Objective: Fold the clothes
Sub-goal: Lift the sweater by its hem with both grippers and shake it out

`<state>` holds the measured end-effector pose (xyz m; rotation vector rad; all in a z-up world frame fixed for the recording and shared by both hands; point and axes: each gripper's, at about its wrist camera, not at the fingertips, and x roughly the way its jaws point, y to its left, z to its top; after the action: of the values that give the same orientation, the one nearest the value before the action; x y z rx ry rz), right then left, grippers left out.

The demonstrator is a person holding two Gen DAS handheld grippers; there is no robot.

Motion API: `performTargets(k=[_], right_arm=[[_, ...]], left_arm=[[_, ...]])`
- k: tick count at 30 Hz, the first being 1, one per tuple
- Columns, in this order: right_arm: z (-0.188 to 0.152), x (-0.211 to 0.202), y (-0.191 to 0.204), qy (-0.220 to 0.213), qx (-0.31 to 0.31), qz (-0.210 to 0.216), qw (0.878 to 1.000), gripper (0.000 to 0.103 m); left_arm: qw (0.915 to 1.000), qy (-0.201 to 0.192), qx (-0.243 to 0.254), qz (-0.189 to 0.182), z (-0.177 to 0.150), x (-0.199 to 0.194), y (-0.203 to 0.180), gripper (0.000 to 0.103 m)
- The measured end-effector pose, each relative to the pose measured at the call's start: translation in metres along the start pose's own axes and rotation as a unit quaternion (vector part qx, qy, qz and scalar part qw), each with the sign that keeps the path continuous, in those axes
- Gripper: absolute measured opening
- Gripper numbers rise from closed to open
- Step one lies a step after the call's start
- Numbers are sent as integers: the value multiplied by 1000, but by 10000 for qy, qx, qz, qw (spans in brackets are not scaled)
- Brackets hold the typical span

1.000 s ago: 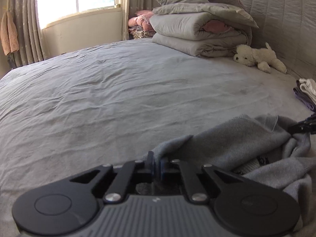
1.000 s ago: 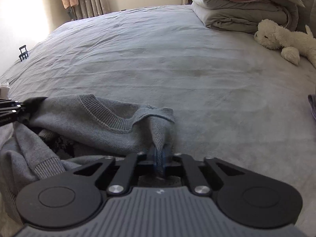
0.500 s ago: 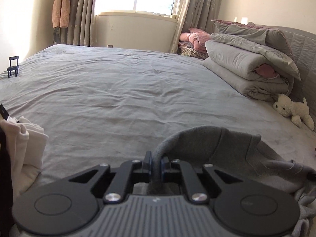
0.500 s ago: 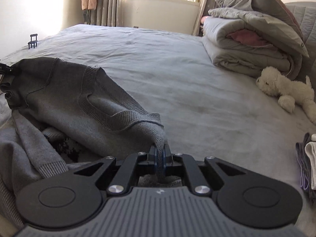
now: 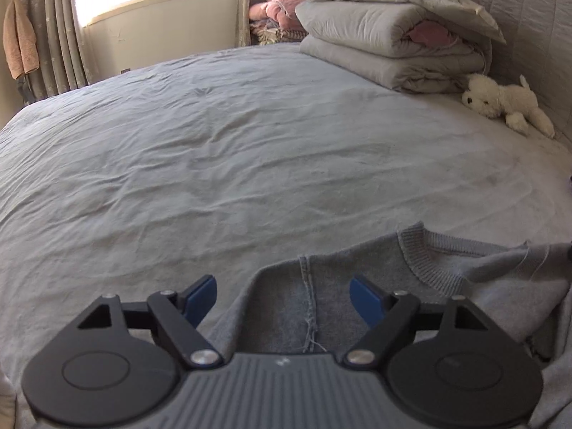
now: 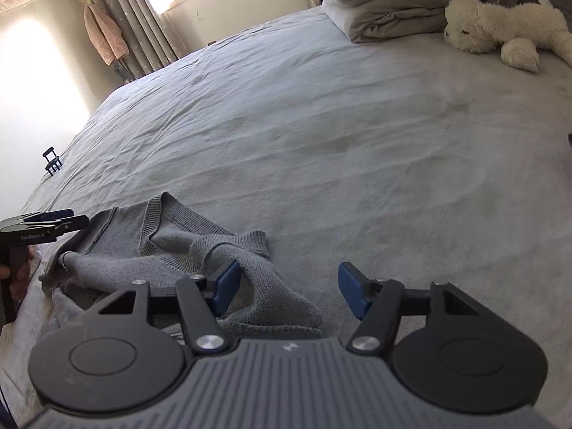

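Now both claws were letting go: left claw (image 5: 282, 298) opening wide over the grey sweater (image 5: 357, 286), right claw (image 6: 286, 287) opening, pads clear of its hem. Sweater lay bunched on the bed (image 5: 250, 143). Smoothing flat should precede folding. Only the right view showed the toy chair (image 6: 52, 160).

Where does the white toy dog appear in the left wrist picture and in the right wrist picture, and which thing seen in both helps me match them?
Left wrist view: the white toy dog lies at the right edge, upper part, on the bed beside the folded quilt.
Right wrist view: the dog lies in the top right corner, larger, again beside the quilt.
Shared landmark: the folded quilt stack just left of the dog.
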<state>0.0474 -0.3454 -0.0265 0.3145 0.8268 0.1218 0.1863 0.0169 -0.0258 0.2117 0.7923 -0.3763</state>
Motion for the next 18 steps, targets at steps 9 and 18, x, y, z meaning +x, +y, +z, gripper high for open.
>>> performTargets(k=[9, 18], right_arm=[[-16, 21, 44, -86, -1445, -170, 9893, 8], [-37, -41, 99, -2358, -3222, -1505, 9044, 6]], left_arm=[[9997, -239, 44, 104, 0, 7, -5, 8], [9735, -2206, -482, 364, 15, -130, 8, 7]])
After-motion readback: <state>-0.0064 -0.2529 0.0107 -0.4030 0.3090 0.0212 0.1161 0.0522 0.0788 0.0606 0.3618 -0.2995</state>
